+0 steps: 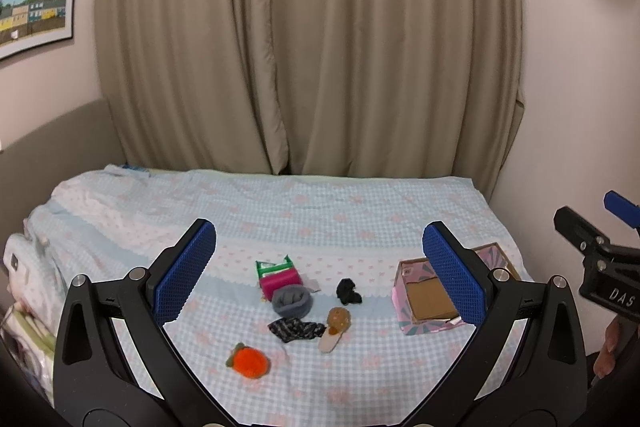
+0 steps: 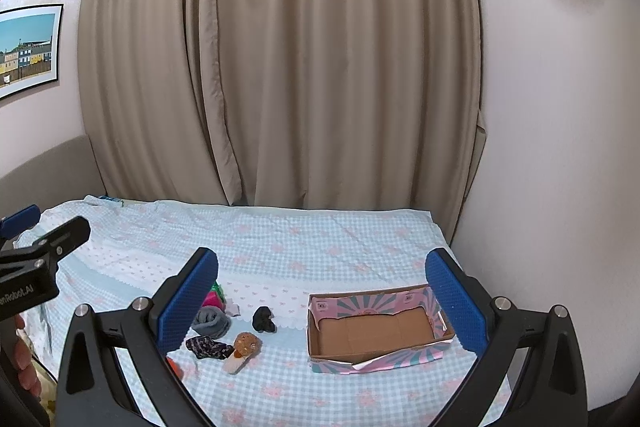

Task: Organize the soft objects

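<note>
2 tongs, left tongs (image 1: 320,267) and right tongs (image 2: 322,291), hang spread wide, gripping nothing.
The fuzzy orange knitted plush (image 1: 249,360) looks light and squashy; pinch its middle.

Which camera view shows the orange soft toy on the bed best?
The left wrist view shows it best: the orange soft toy lies whole on the bed, between the open fingers. In the right wrist view only a small orange edge shows, because the right gripper's finger hides the rest.

Right wrist view: left finger (image 2: 188,303) hides most of orange plush (image 2: 175,367) and pink pouch (image 2: 212,301). Left wrist view: right finger (image 1: 454,273) covers part of box (image 1: 404,307).
</note>
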Tool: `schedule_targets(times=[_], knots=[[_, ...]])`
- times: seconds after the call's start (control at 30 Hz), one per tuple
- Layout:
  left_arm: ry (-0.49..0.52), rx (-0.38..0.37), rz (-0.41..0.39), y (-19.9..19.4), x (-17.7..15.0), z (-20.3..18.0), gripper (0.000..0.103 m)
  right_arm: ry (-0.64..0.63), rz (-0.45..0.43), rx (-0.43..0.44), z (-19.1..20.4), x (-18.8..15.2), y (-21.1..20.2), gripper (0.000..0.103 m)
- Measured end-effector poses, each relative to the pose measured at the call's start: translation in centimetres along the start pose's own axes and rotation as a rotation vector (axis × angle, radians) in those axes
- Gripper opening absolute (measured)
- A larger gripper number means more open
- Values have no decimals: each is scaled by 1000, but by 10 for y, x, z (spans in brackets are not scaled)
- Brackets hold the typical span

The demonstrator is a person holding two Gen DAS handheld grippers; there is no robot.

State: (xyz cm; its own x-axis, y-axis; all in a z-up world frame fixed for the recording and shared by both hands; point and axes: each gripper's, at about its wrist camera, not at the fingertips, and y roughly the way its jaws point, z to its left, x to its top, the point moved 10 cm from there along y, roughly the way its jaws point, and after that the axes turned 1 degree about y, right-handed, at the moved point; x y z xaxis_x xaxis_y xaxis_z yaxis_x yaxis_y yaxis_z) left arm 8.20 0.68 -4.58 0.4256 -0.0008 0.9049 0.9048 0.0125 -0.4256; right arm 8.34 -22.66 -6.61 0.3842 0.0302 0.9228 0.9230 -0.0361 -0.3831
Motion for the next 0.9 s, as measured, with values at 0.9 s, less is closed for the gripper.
schedule_targets(times=[0.9], knots=[[22,-66,318,109,-157,173,103,103,238,42,144,-82,100,103]])
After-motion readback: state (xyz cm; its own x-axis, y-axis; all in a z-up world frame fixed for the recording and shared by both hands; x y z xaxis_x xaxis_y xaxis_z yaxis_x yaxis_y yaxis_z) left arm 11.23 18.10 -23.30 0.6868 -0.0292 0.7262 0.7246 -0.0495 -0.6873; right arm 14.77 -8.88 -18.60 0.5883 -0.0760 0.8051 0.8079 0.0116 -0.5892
